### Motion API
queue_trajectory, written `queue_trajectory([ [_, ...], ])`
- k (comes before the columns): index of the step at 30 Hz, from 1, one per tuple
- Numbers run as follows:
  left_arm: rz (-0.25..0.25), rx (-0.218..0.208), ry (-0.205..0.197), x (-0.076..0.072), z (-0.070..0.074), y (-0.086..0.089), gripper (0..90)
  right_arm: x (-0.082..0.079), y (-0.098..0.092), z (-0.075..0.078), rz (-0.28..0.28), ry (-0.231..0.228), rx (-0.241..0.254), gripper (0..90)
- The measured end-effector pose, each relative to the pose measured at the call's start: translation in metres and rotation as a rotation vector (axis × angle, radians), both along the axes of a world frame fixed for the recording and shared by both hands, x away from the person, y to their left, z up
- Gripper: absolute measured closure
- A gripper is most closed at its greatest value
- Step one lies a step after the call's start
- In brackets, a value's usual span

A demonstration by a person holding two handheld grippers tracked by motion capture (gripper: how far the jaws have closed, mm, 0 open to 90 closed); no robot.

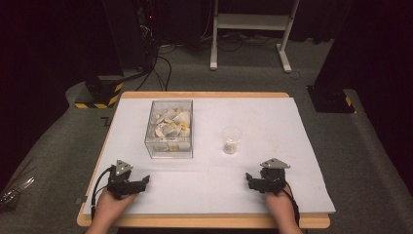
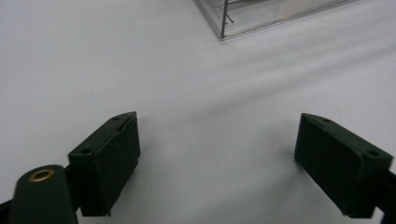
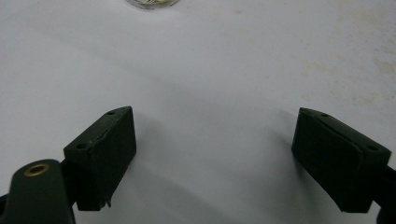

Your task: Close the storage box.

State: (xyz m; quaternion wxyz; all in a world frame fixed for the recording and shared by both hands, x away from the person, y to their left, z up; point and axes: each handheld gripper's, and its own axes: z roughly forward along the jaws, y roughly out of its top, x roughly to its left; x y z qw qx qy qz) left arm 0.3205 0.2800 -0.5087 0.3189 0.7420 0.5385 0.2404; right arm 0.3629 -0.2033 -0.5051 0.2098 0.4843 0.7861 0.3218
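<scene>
A white-covered surface [image 1: 209, 190] is seen from above, with a gripper held in each of a person's hands near its front edge. The left gripper [image 1: 141, 181] is rested close to the front left corner, its jaws spread wide with nothing between them. The right gripper [image 1: 249, 179] is rested close to the front right corner, its jaws likewise spread wide and empty. A clear box [image 1: 169, 128] filled with pale, shell-like pieces is placed left of the middle of the surface, well apart from both grippers. A small clear cup [image 1: 231, 140] with a little pale material at its bottom is stood to the right of the box, nearer the right gripper.
</scene>
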Motion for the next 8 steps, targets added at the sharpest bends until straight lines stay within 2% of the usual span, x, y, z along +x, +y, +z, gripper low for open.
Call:
queue_trajectory([
  [1, 0.007, -0.010, -0.001, -0.0011, -0.0006, -0.0006, 14.4, 0.0000, -0.0001, 0.0000, 0.000, 0.000, 0.000, 13.8],
  [8, 0.008, -0.012, -0.003, -0.0015, -0.0011, -0.0004, 14.3, 0.0000, -0.0001, -0.0001, 0.000, 0.000, 0.000, 13.8],
])
